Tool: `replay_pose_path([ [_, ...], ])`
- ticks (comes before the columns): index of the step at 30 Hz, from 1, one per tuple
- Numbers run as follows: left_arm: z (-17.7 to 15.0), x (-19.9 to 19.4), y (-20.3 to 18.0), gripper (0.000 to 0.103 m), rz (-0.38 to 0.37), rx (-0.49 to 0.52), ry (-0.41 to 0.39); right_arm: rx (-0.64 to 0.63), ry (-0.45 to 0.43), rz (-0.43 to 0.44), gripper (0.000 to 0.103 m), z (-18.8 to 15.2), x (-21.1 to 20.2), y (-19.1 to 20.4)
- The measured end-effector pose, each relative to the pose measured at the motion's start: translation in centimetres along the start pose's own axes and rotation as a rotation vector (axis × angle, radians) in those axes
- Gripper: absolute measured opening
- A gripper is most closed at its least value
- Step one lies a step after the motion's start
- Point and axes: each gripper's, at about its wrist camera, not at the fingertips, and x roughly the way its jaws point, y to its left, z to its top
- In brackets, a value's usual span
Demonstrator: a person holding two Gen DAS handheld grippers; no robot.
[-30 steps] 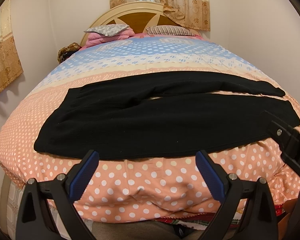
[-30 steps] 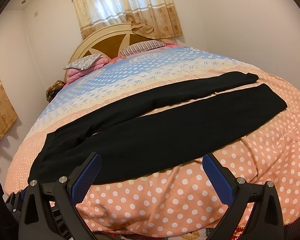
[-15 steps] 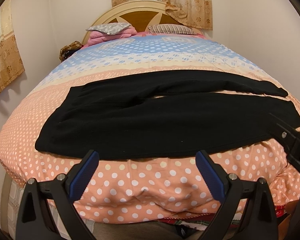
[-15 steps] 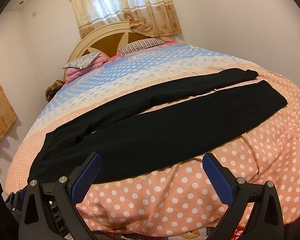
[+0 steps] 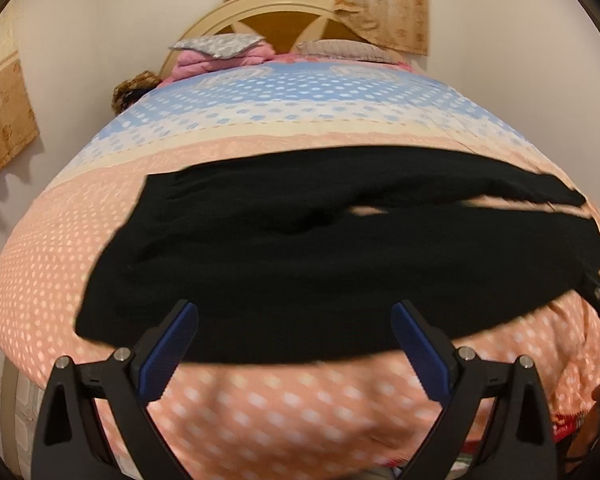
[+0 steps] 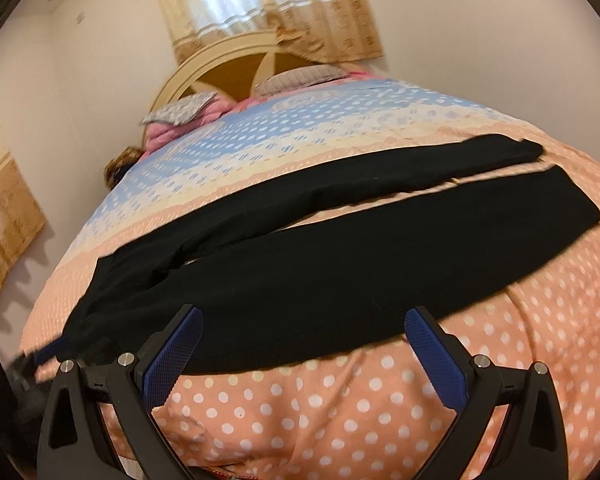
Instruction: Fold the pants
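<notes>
Both grippers spread wide and empty, left gripper, right gripper, above black pants

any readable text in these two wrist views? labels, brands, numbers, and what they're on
None readable in either view.
Black pants: no tag, label or print showing.
Polka-dot bedspread: dots and stripes only, no lettering.
Curtain: woven pattern only, no words.
Left claw and right claw: no markings can be made out on them.
Red patterned cloth at the bed's lower edge: too blurred to tell if it carries text.
</notes>
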Motion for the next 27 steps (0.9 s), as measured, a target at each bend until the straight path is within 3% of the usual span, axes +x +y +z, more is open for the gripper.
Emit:
replay_pose_path([
  [6, 4.7, 3.7, 7.8, 0.1, 0.128, -0.072, 0.011, -0.08, -0.015, 0.072, 0.101, 2.2, 2.3, 0.6],
  [8, 6.4, 5.9, 10.2, 0.1, 0.124, -0.101, 0.044, -0.107, -0.02, 0.107, 0.095, 3.2, 3.0, 1.2],
  [10, 7.9, 8.2, 12.4, 0.1, 0.107, -0.137, 0.083, -0.124, -0.005, 0.133, 0.08, 4.0, 3.9, 1.8],
  [13, 9.6, 11.6, 14.9, 0.099, 0.067, -0.188, 0.135, -0.139, 0.025, 0.157, 0.076, 4.9, 5.6, 2.8],
  [19, 11.3, 15.5, 16.9, 0.09, 0.011, -0.244, 0.175, -0.137, 0.07, 0.168, 0.077, 5.8, 8.4, 3.6],
  [25, 12.9, 19.4, 16.2, 0.08, 0.037, -0.165, 0.226, -0.201, 0.111, 0.204, 0.077, 8.6, 11.1, 4.7],
  [27, 12.5, 20.1, 17.0, 0.064, 0.01, -0.188, 0.253, -0.26, 0.131, 0.213, 0.077, 10.2, 12.4, 5.1],
])
